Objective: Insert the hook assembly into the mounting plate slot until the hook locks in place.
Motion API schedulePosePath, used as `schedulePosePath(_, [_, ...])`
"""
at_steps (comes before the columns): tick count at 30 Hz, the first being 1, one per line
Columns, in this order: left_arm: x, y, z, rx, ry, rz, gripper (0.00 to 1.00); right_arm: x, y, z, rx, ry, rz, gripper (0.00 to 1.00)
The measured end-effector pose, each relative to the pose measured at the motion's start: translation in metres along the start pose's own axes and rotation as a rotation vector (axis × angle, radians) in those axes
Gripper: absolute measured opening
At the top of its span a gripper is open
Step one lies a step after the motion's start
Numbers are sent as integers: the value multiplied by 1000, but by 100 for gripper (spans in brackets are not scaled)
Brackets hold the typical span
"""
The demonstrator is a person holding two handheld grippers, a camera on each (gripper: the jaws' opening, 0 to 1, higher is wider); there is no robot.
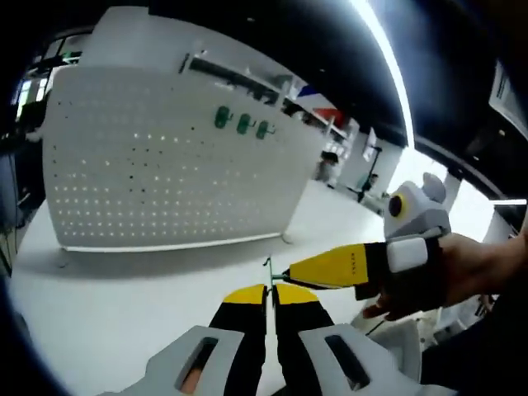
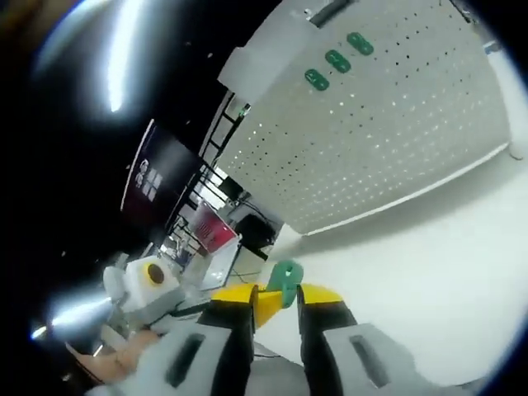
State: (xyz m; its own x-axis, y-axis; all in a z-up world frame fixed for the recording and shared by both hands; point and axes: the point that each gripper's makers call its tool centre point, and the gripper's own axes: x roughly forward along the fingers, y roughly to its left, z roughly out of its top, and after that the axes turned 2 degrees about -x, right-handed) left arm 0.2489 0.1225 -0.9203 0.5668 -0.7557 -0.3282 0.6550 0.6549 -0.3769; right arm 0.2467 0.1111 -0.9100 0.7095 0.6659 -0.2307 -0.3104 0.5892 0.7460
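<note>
White table (image 2: pixel 429 272), hook (image 2: pixel 285 280) between right tool (image 2: pixel 276 299)

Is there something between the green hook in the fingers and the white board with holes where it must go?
Nothing visible stands in the way. The green hook sits at the tips of the right gripper, and open white table lies between it and the pegboard, where three green hooks already hang.
</note>
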Motion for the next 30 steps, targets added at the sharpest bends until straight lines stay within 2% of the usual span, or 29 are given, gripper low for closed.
schedulePosePath(6, [-7,1,12,77,-66,14,1,3,7,4,53,-29,24,6])
schedulePosePath(9, [-7,1,15,83,-81,18,1,4,9,5,65,-29,32,4])
schedulePosePath(15, [-6,-1,17,116,-95,19,1,5,8,7,106,-31,51,3])
schedulePosePath(18, [-5,-4,19,158,-108,18,1,5,8,9,128,-40,57,2])
schedulePosePath(30, [-5,-6,20,225,-101,24,2,3,7,10,178,-55,68,1])
